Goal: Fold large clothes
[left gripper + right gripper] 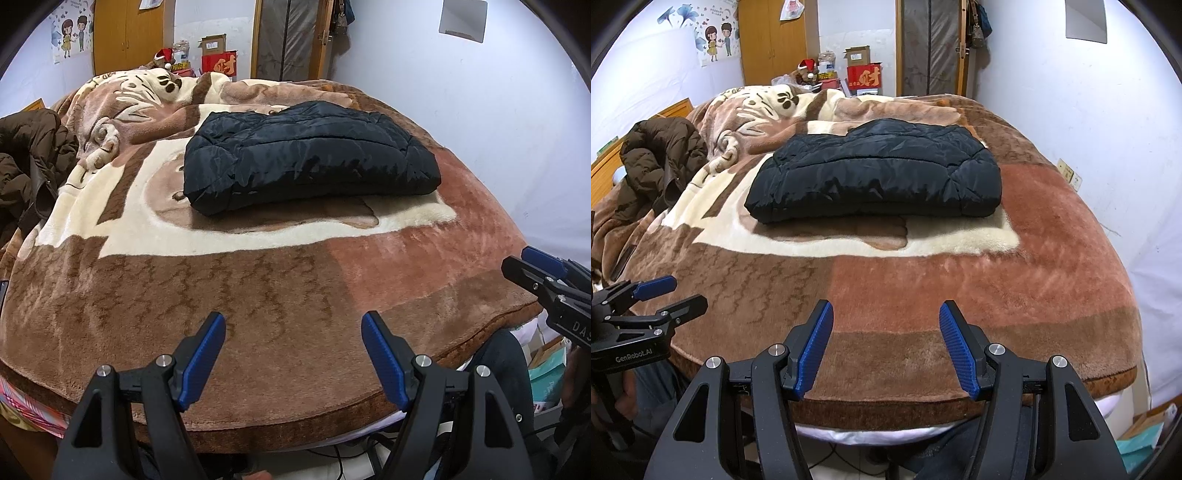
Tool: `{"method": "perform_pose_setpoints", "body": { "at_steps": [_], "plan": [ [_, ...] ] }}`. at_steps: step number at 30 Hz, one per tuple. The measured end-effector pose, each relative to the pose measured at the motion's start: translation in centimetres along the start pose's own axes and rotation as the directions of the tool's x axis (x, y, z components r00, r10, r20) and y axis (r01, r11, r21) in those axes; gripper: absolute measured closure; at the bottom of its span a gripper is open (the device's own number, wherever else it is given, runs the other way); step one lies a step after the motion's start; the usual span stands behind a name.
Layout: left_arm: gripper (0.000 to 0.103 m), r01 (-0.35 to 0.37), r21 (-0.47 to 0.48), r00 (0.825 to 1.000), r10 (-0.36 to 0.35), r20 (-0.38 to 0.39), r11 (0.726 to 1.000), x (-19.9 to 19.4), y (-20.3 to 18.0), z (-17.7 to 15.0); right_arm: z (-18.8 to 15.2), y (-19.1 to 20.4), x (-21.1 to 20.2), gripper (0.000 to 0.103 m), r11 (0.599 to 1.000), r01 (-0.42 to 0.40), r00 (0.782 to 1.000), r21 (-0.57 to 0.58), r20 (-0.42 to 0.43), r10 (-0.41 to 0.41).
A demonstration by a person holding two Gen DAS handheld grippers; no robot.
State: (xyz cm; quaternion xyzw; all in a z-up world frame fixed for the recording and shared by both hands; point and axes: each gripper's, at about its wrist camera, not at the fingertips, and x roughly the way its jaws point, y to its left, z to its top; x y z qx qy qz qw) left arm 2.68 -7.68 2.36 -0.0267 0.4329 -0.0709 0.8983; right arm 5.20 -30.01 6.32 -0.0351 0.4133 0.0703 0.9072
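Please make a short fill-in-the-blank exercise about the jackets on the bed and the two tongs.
1. The black jacket lies ____ into a compact bundle on the blanket.
2. The brown jacket lies in a ____ heap at the bed's left side.
3. Left tongs and right tongs both hold ____.

Missing words: folded; crumpled; nothing

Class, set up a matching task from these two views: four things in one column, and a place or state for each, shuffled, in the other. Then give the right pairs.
Things:
1. black jacket
2. brown coat
3. left gripper
4. red box

Places or states:
A. heaped at the bed's left edge
B. beyond the bed's far end
C. folded, mid-bed
D. open, holding nothing, above the blanket's near edge

Pairs: 1-C, 2-A, 3-D, 4-B
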Motion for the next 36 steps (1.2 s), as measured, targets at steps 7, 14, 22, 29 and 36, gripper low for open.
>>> {"method": "perform_pose_setpoints", "body": {
  "at_steps": [7, 14, 22, 29, 36],
  "plan": [
    [0.025, 0.001, -0.007, 1.0, -0.001, -0.004, 1.0, -0.1, 0.2, -0.1, 0.0, 0.1, 0.0, 0.043, 1.0, 0.001, 1.0, 0.001, 0.0, -0.001],
    [0.025, 0.01, -0.005, 1.0, -0.01, -0.011, 1.0, 0.0, 0.1, -0.1, 0.0, 0.1, 0.0, 0.043, 1.0, 0.003, 1.0, -0.001, -0.001, -0.003],
    [0.025, 0.019, 0.008, 1.0, -0.019, -0.02, 1.0, 0.2, -0.5, -0.3, -0.1, 0.1, 0.0, 0.043, 1.0, 0.002, 1.0, -0.002, -0.001, -0.002],
    [0.025, 0.033, 0.011, 0.999, -0.033, -0.039, 0.999, 0.6, -0.9, -0.5, -0.1, 0.1, -0.1, 0.043, 1.0, 0.002, 1.0, -0.003, 0.0, -0.002],
    [0.025, 0.051, -0.001, 0.998, -0.051, -0.035, 0.999, 0.4, -0.7, -0.6, 0.1, 0.0, 0.0, 0.043, 1.0, 0.002, 1.0, -0.005, -0.001, -0.002]
  ]
}}
